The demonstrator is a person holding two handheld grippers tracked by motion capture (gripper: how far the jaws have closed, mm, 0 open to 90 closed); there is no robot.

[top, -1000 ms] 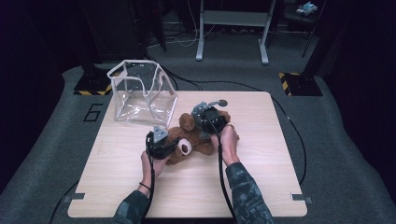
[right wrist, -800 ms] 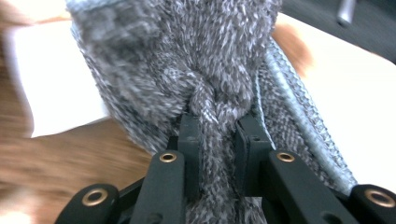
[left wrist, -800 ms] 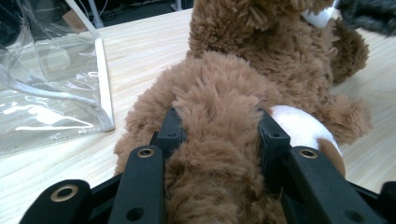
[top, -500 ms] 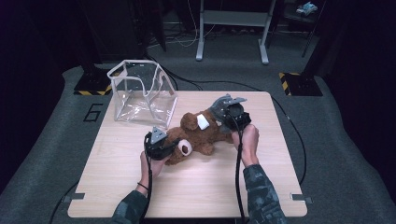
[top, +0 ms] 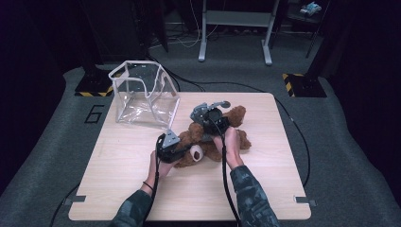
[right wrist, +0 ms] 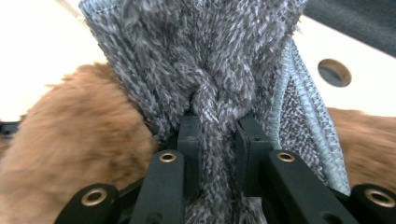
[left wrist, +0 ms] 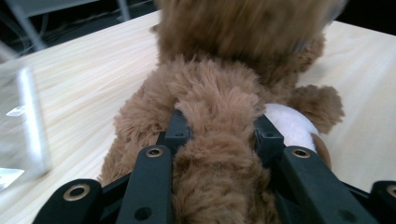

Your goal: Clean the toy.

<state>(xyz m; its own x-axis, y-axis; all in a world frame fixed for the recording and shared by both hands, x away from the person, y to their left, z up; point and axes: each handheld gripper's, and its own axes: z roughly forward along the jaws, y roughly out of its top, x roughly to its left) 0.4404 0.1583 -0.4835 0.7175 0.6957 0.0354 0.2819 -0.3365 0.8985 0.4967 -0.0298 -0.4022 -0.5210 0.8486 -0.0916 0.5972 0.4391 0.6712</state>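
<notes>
We held the teddy bear (left wrist: 219, 140) in the left hand-held gripper (left wrist: 219, 135), whose jaws had just been closing on it, and pinched the grey cloth (right wrist: 210, 70) in the right hand-held gripper (right wrist: 217, 135). We judged the plush could slip from that grip while wiping and drag across the tabletop (top: 265, 189).

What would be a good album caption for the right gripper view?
Right gripper pinching a fold of grey fuzzy cloth over a brown teddy bear.

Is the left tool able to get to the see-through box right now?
Probably not yet. The left tool is clamped on the teddy bear, so it is busy. The see-through box stands beyond it on the table, with bare wood between, so the way looks free once it lets go.
</notes>
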